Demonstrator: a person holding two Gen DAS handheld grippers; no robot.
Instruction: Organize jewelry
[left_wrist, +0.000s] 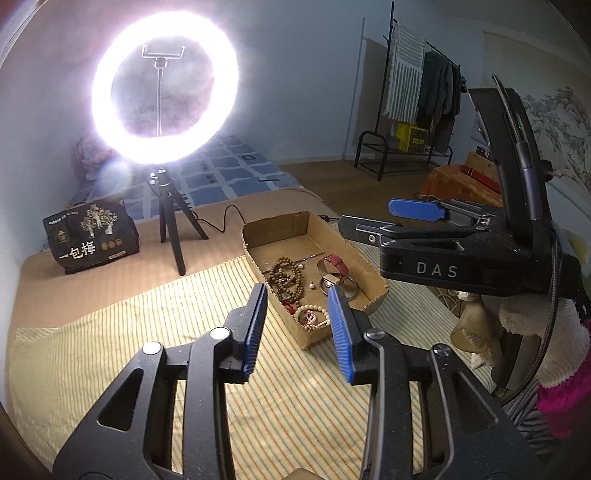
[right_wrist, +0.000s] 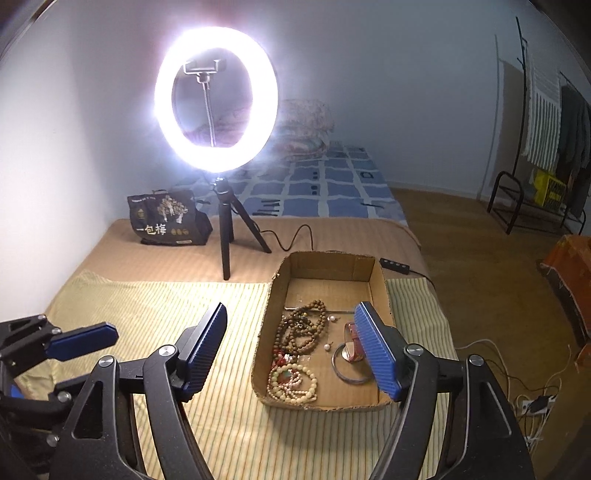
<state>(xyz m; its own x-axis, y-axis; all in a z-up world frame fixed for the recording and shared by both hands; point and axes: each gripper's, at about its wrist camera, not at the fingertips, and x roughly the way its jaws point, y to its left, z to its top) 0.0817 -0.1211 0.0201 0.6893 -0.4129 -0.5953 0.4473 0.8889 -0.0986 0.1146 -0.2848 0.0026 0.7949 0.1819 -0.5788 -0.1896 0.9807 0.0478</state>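
Cardboard tray (left_wrist: 373, 275) sat on a striped cloth (left_wrist: 110, 350) in the left wrist view, holding brown beads (left_wrist: 286, 275), pale beads (left_wrist: 314, 315), a red-strapped watch (left_wrist: 334, 264) and a metal bangle (left_wrist: 340, 286). The left gripper (left_wrist: 297, 325) hung above the tray's near end, jaws moderately apart, nothing between them. The right gripper (left_wrist: 391, 216) reached in from the right, empty. A ring light (left_wrist: 164, 85) stood behind.

Right wrist view: the right gripper (right_wrist: 299, 354) hung over the tray (right_wrist: 376, 269), jaws wide, empty. All jewelry lay inside: brown beads (right_wrist: 303, 328), pale beads (right_wrist: 293, 382), watch (right_wrist: 352, 341), bangle (right_wrist: 351, 365). The left gripper (right_wrist: 85, 341) showed at the left edge.
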